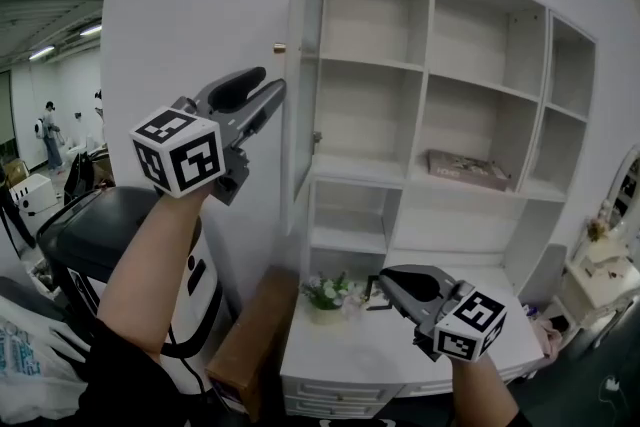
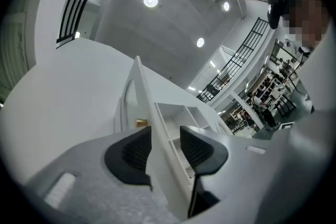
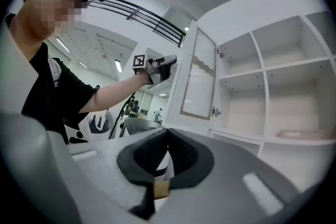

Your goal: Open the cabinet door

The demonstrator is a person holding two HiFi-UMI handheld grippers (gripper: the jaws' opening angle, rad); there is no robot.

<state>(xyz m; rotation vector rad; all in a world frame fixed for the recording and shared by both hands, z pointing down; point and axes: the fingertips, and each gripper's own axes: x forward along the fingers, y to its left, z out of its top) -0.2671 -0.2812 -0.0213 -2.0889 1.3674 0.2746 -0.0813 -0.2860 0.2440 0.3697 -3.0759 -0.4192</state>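
Note:
The white cabinet door point(image 1: 305, 65) stands swung out, edge-on to me in the head view, with a small brass knob point(image 1: 279, 47) on its outer face. My left gripper point(image 1: 272, 87) is raised at that free edge. In the left gripper view the door's edge point(image 2: 152, 128) runs between the two dark pads of the left gripper point(image 2: 165, 139); the jaws stand apart and do not pinch it. The knob point(image 2: 140, 123) shows just past the left pad. My right gripper point(image 1: 387, 281) hangs low over the white top, jaws shut with nothing in them point(image 3: 167, 136). The right gripper view shows the door point(image 3: 199, 76) from its inner side.
The open shelves point(image 1: 430, 65) hold a flat pinkish box point(image 1: 470, 170). A small flower plant point(image 1: 335, 292) sits on the white drawer unit point(image 1: 400, 350). A brown board point(image 1: 255, 340) leans at its left; a black machine point(image 1: 110, 225) stands further left.

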